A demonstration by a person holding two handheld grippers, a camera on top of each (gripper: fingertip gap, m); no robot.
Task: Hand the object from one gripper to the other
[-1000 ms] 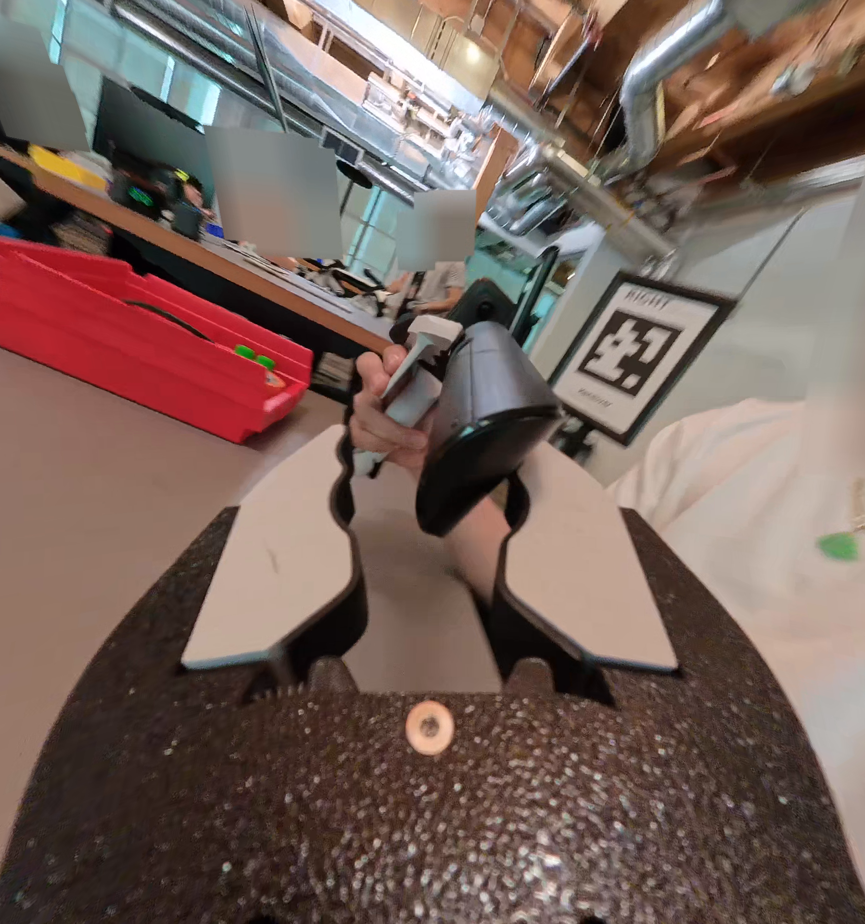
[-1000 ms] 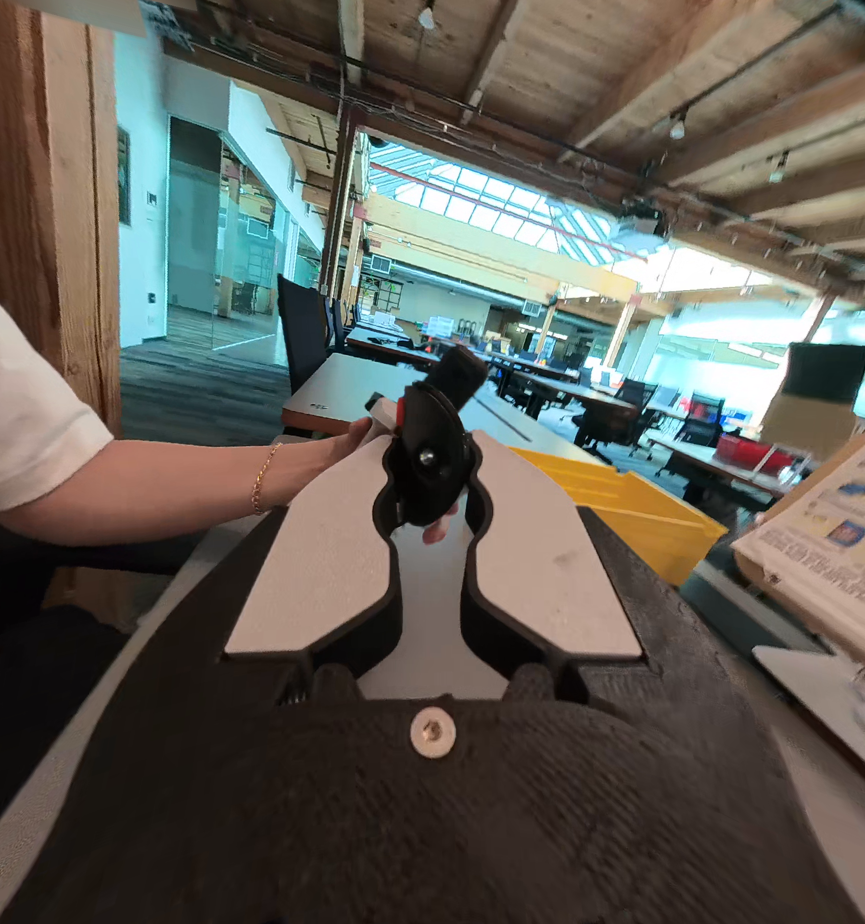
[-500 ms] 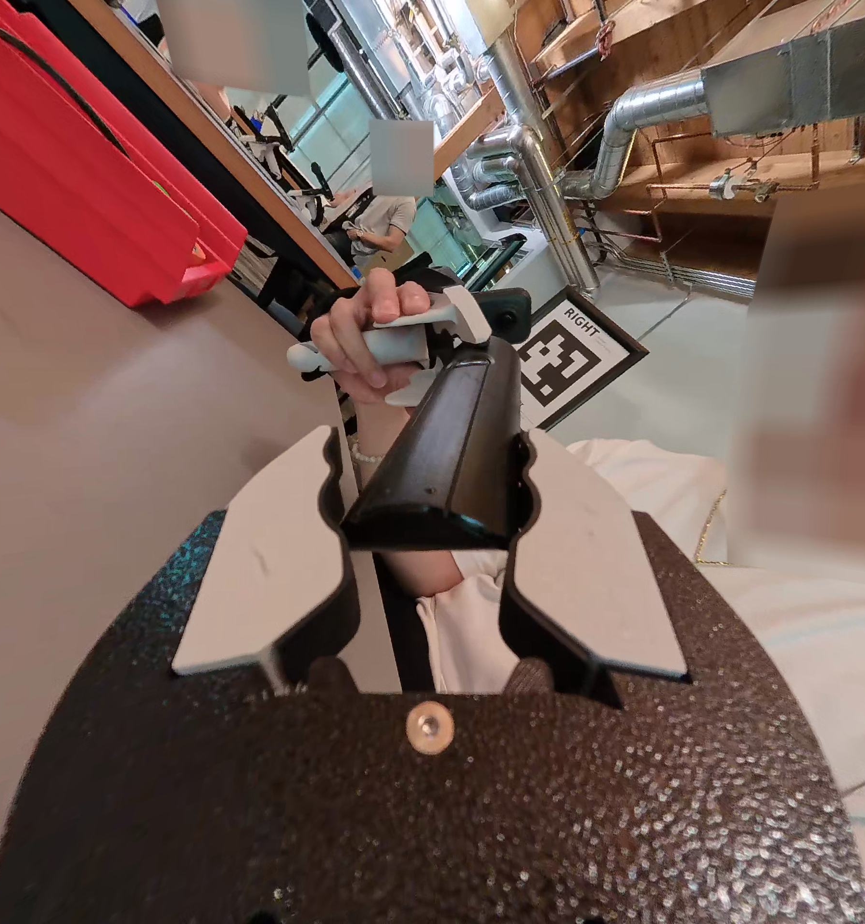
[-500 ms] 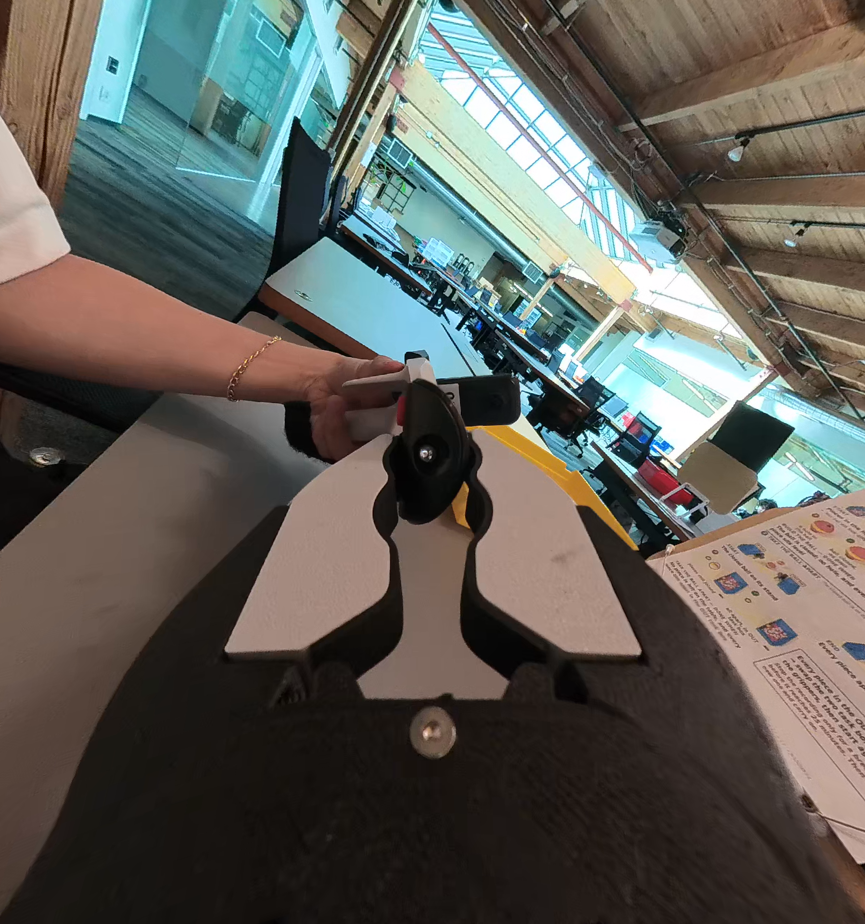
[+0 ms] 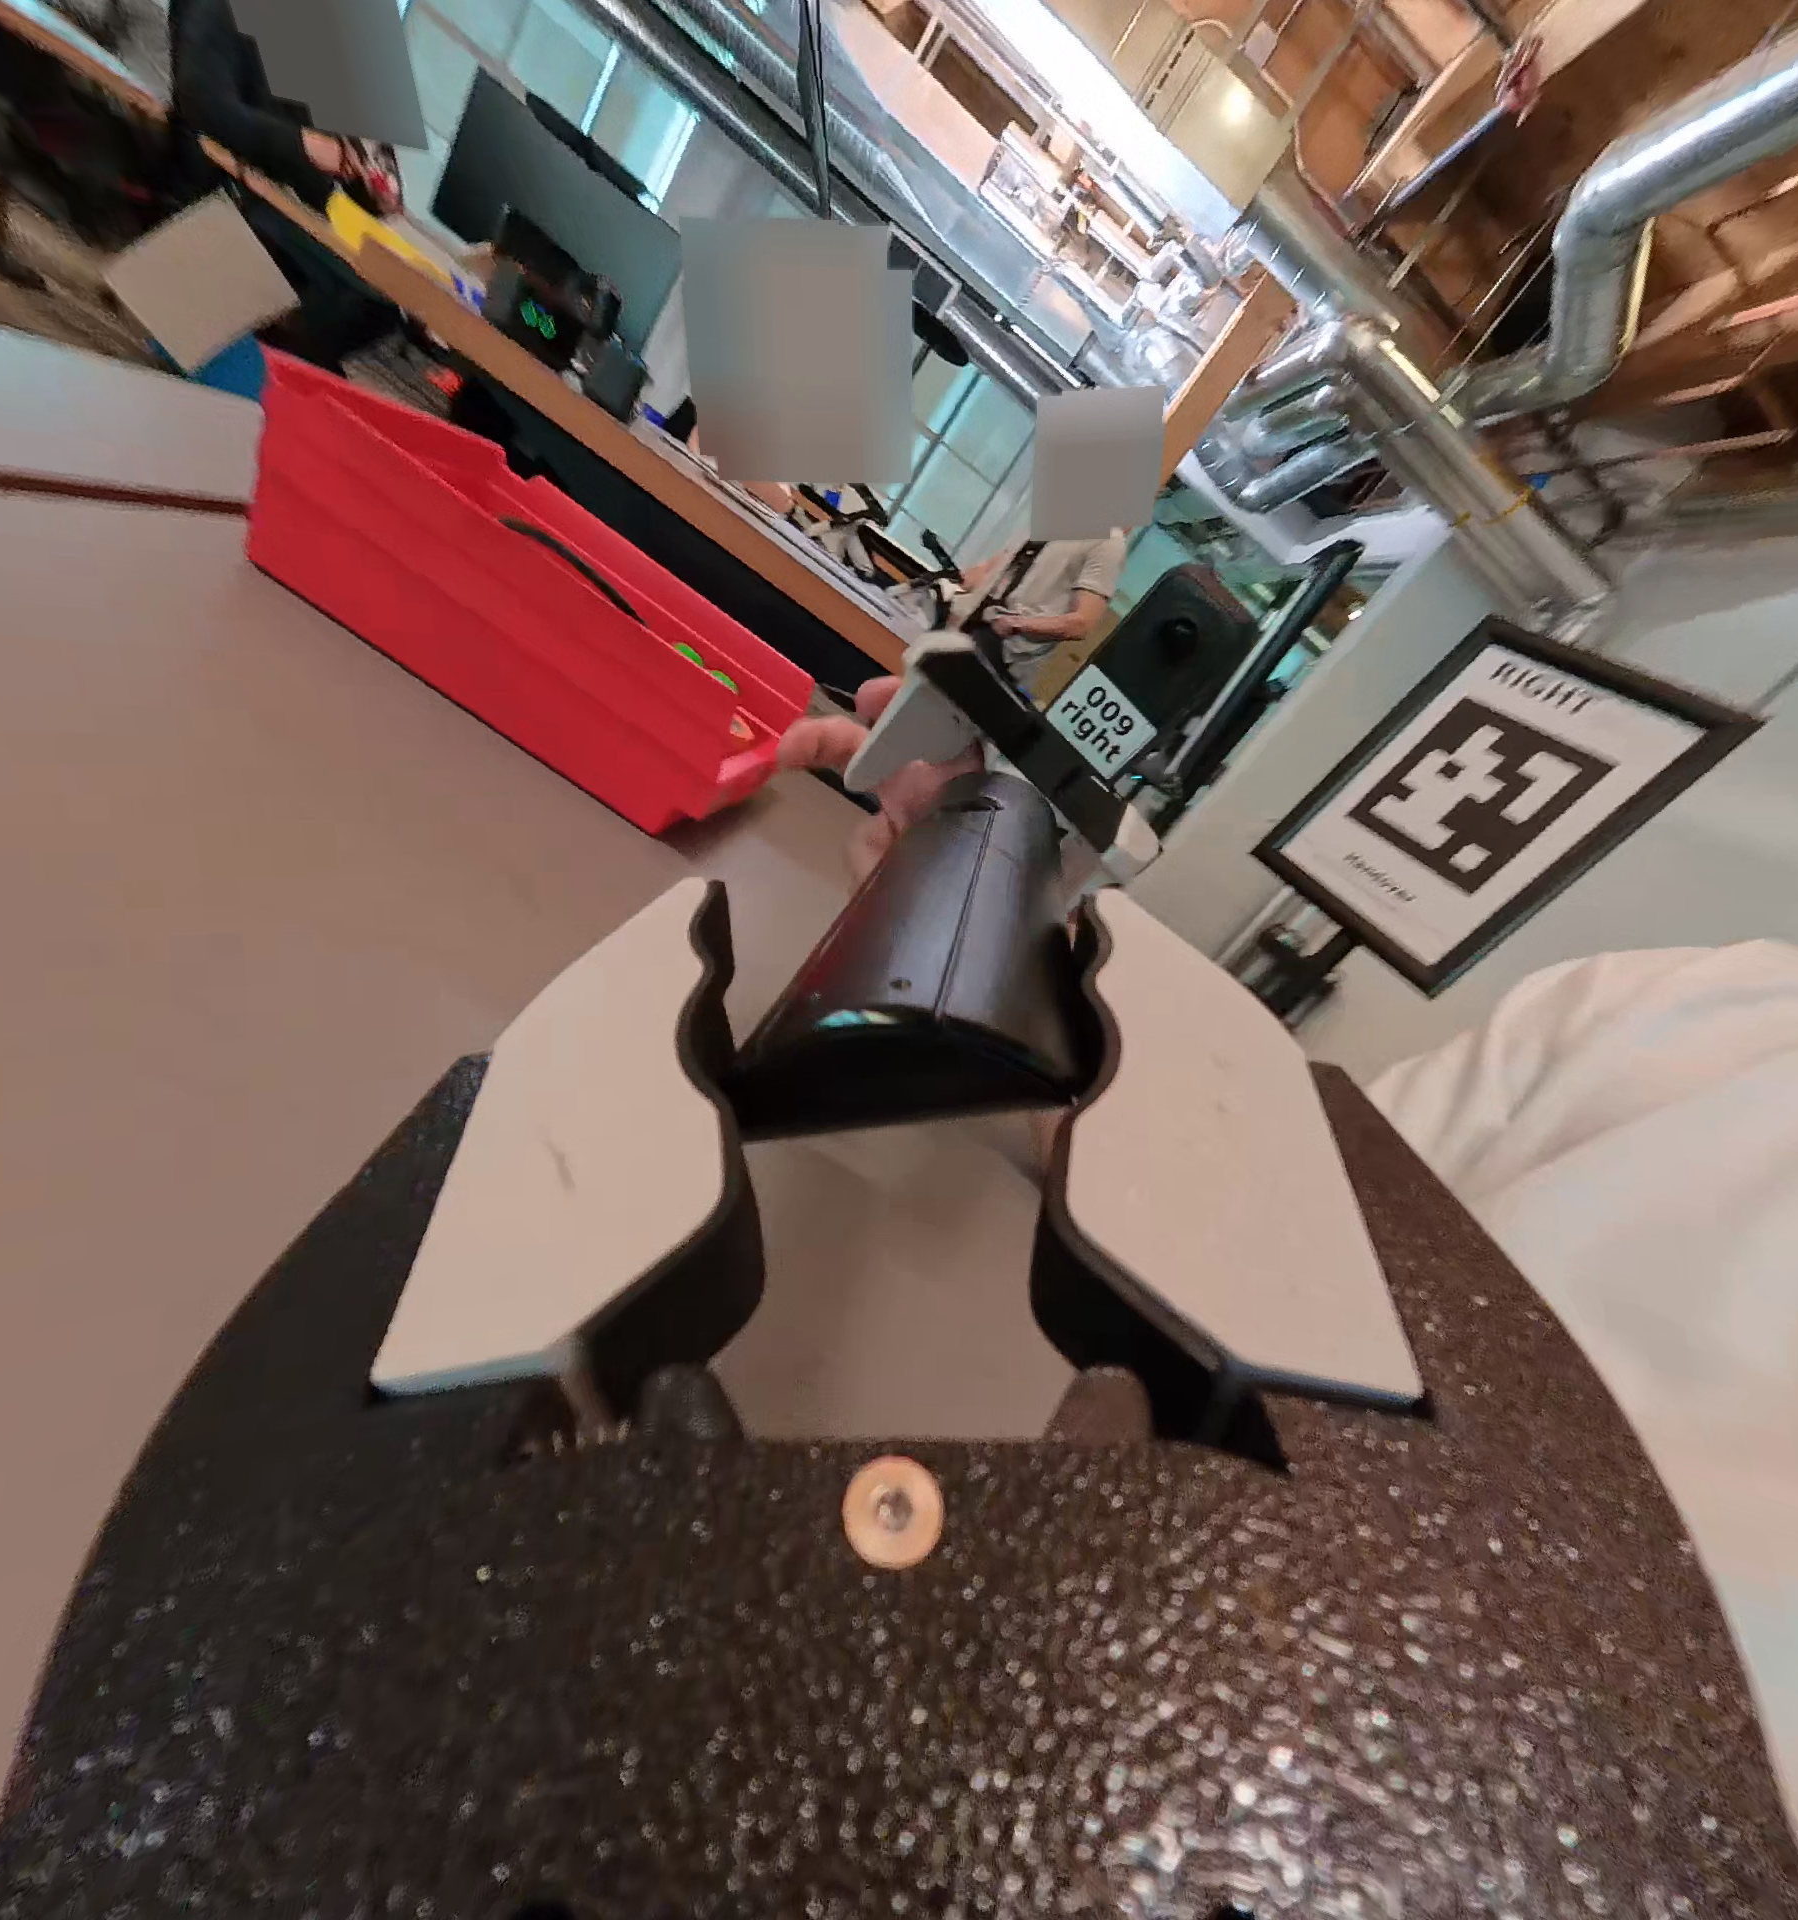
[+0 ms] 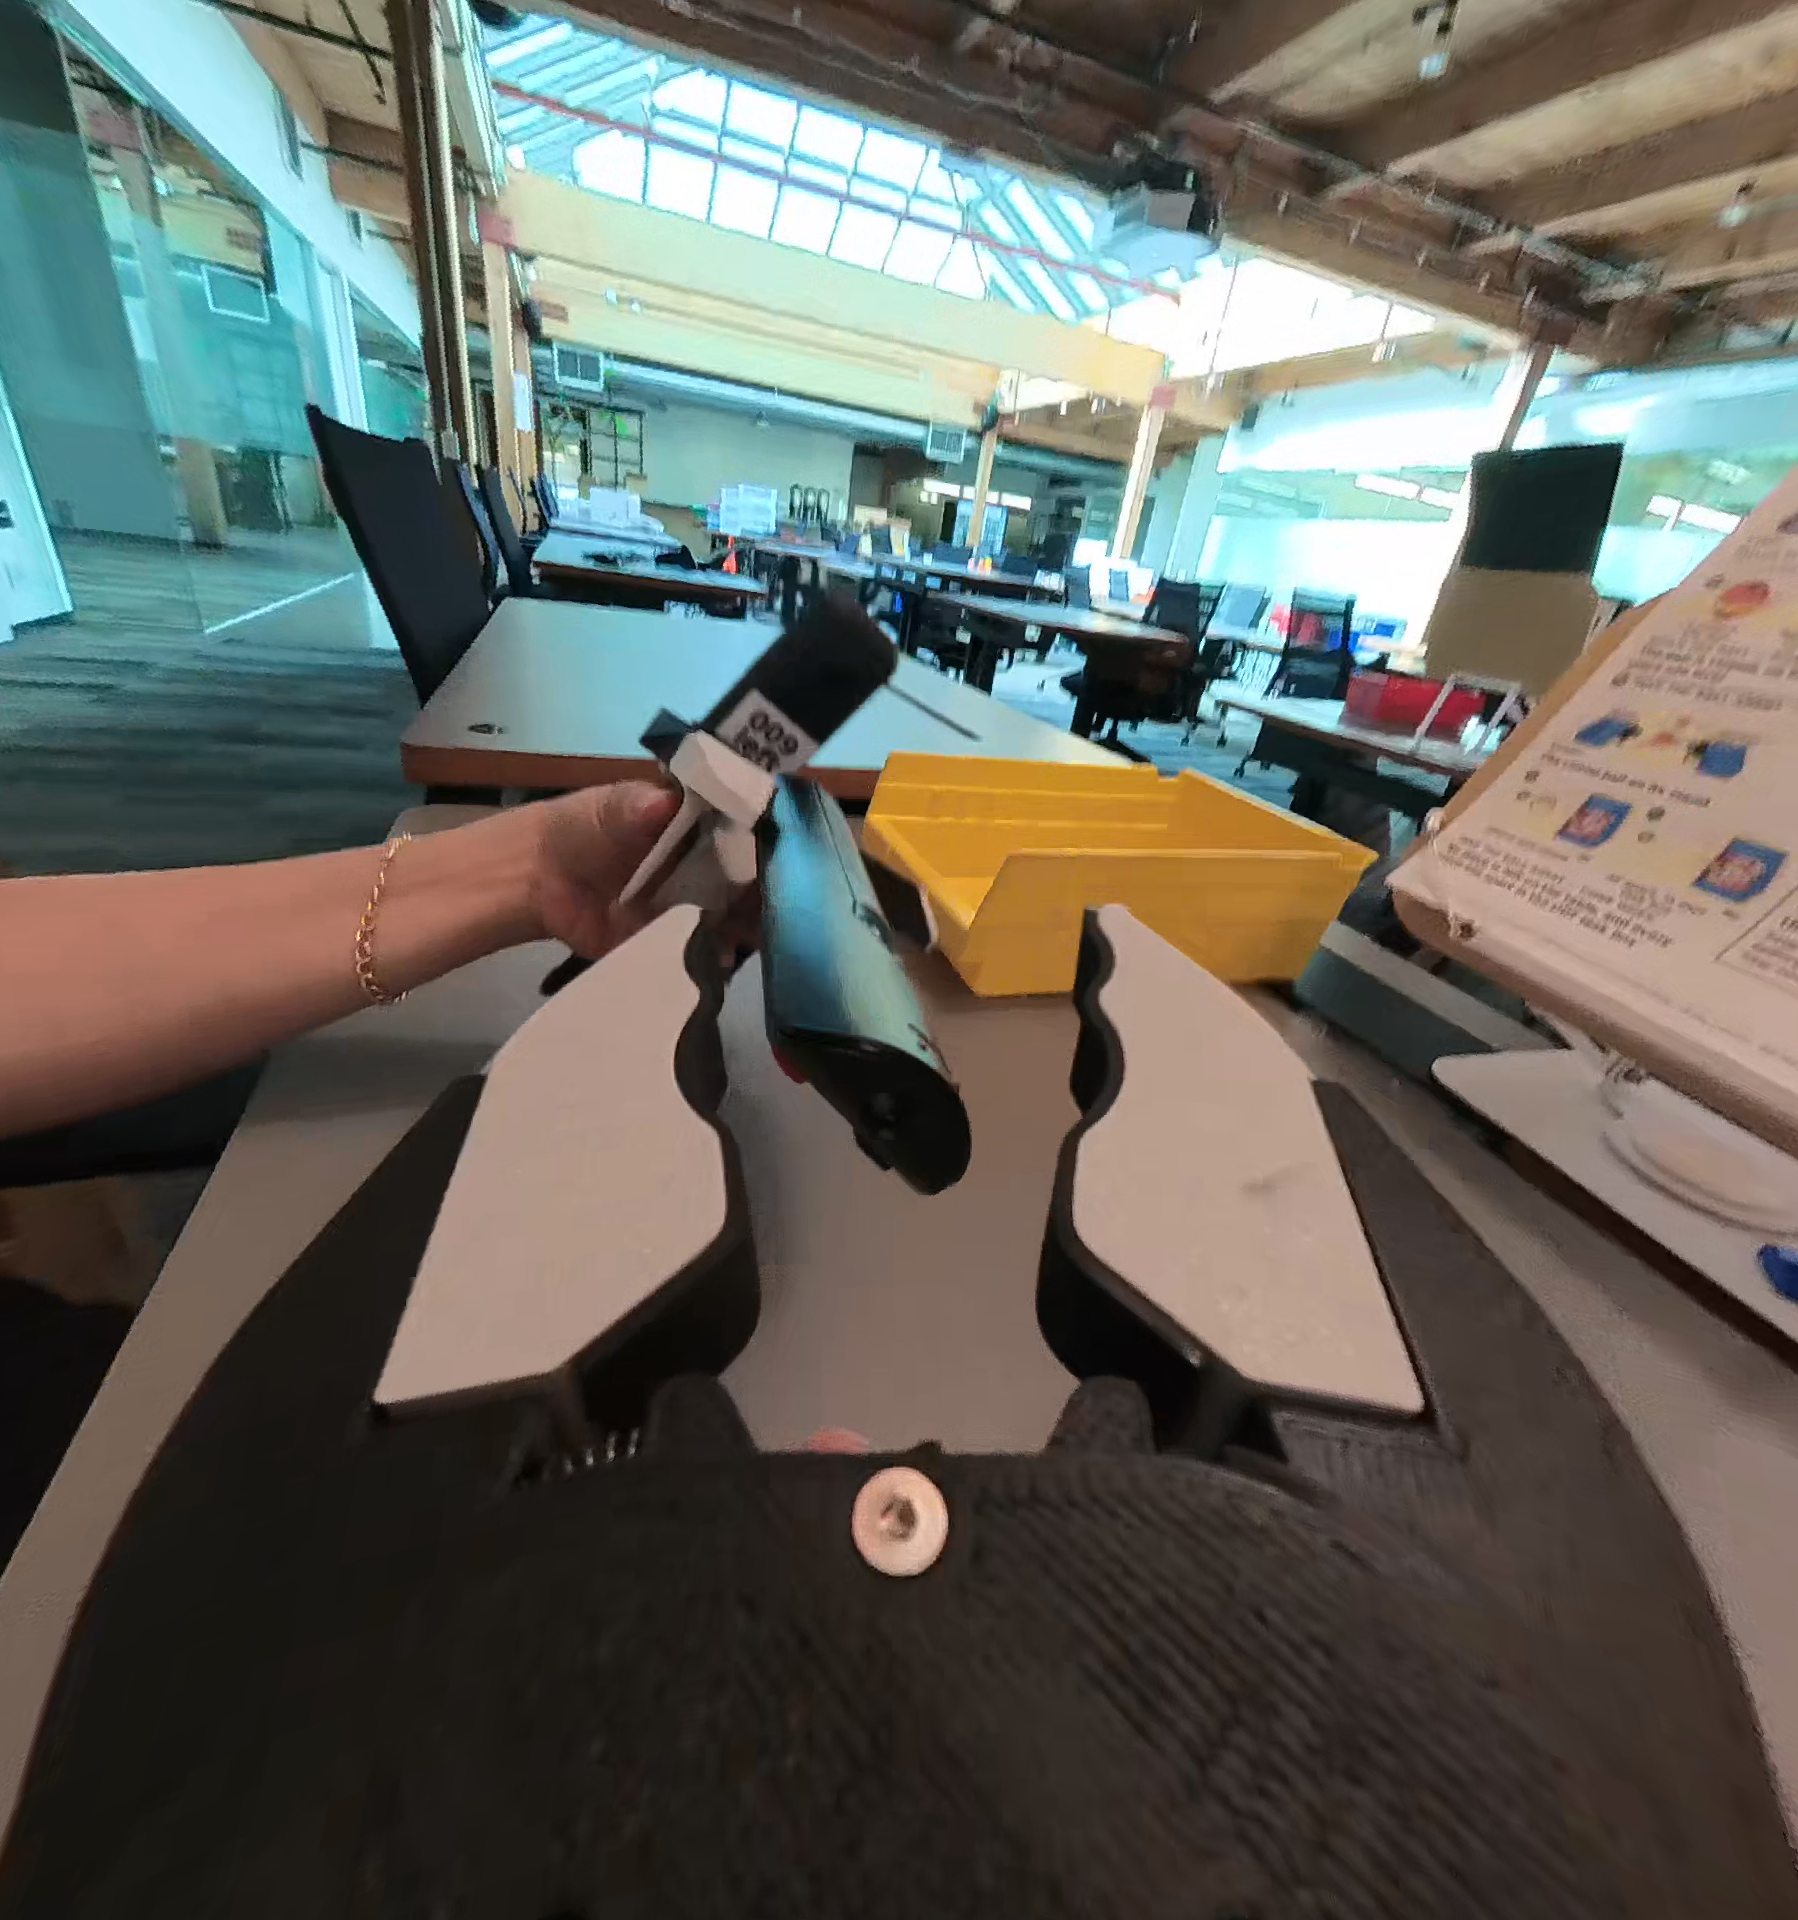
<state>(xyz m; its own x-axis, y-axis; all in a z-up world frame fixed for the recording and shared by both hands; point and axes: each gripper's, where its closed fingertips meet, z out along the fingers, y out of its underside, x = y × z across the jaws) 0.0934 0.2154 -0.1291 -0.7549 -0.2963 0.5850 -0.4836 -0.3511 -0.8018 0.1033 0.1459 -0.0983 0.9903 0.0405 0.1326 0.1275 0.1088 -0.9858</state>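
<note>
Pinching the near end of the black object (image 5: 936,894) with the left gripper (image 5: 897,914), both pale fingers (image 5: 583,1174) pressing its flanks so that it points straight ahead, away from the camera. Holding the right gripper (image 6: 895,925) spread wide on either side of the black object's other end, with clear gaps left and right, so nothing there is bearing its weight. Judging from this, carrying the whole load on the left side alone, with the handover's transfer of grip looking done and only the drawing apart left. Angling the black object slightly downward, probably to give the open fingers free room to slide off it. Gripping the left tool's handle with a hand (image 6: 594,873) just behind the black object's far end in the right wrist view. Leaving the yellow bin (image 6: 1113,883) just beyond the black object on that side, the red bin (image 5: 479,613) beyond it on the other, both resting on the table (image 5: 199,831) beneath the black object.
</note>
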